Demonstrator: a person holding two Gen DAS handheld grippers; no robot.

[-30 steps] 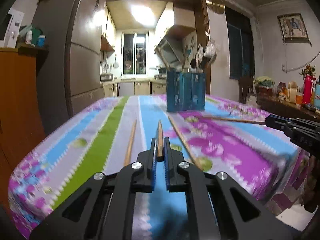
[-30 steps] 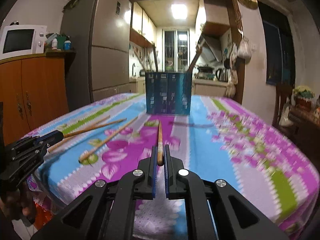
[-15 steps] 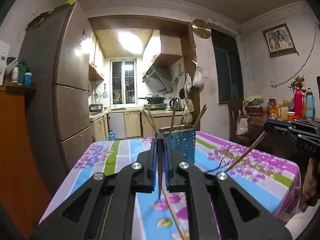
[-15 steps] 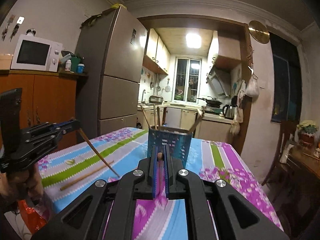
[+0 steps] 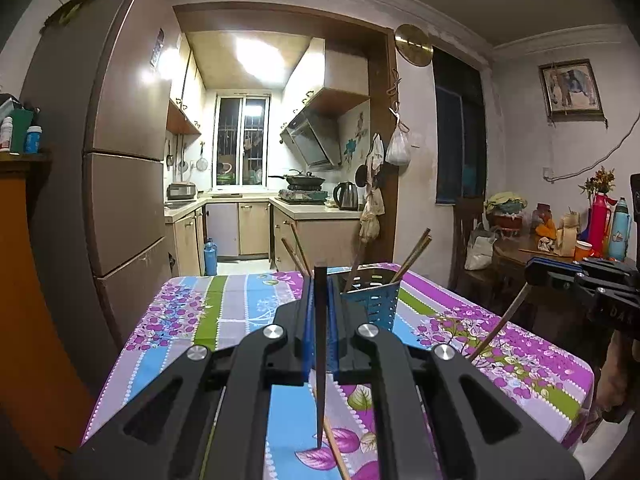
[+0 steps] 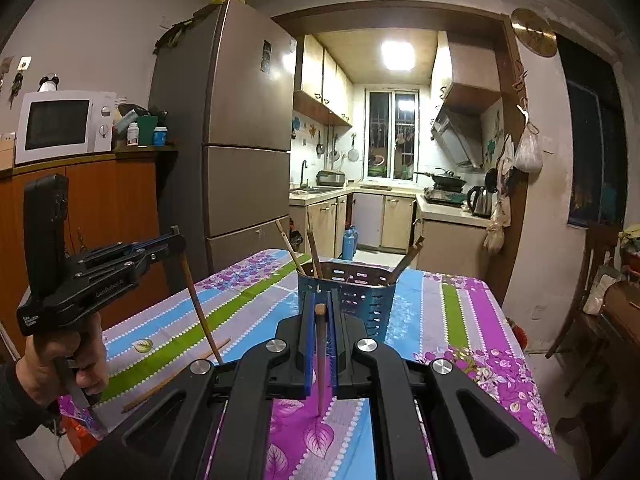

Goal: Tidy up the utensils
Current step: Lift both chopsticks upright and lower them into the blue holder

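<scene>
My left gripper [image 5: 319, 280] is shut on a dark chopstick [image 5: 320, 360] that hangs tip down above the table. My right gripper [image 6: 320, 308] is shut on a wooden chopstick [image 6: 321, 364], also hanging tip down. The blue perforated utensil holder [image 6: 360, 300] stands mid-table just beyond both grippers, with several chopsticks leaning in it; it also shows in the left wrist view [image 5: 374, 304]. Each gripper shows in the other's view: the right one [image 5: 536, 276] with its chopstick [image 5: 498, 328], the left one [image 6: 176, 244] with its chopstick [image 6: 202, 312].
A loose chopstick [image 6: 176, 376] lies on the floral tablecloth [image 6: 460, 320] at the left; another [image 5: 334, 448] lies near the front. A fridge [image 6: 244, 148] and an orange cabinet [image 6: 108, 200] stand left; a cluttered side table [image 5: 560, 248] stands right.
Both grippers have lifted their chopsticks off the table and raised them. The chopsticks have swung from lying forward to hanging tip down, close in front of the holder.
</scene>
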